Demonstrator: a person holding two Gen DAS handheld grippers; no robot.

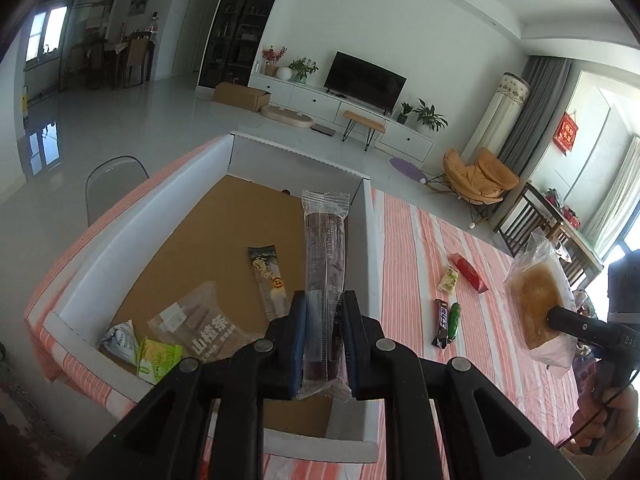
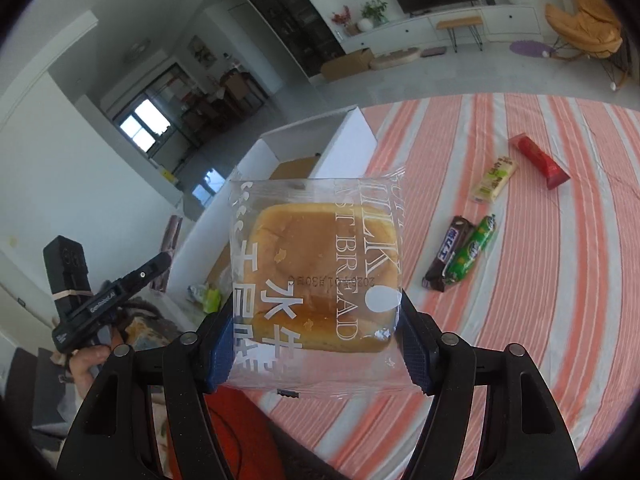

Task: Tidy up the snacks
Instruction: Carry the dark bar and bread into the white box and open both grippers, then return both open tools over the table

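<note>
**Both grippers loaded over the striped table**

Black jaws fill each frame's bottom edge. Only the left wrist view looks into the white box (image 1: 120, 236) at centre left, with four packets on its brown floor. Right gripper (image 2: 316, 344) is clamped on a clear-wrapped bread bun (image 2: 320, 272), mid-frame. Left gripper (image 1: 324, 344) pinches a long dark snack stick (image 1: 325, 264), upright above the box. Four small snacks (image 2: 480, 216) lie right, on the striped cloth (image 2: 560, 280).
</note>
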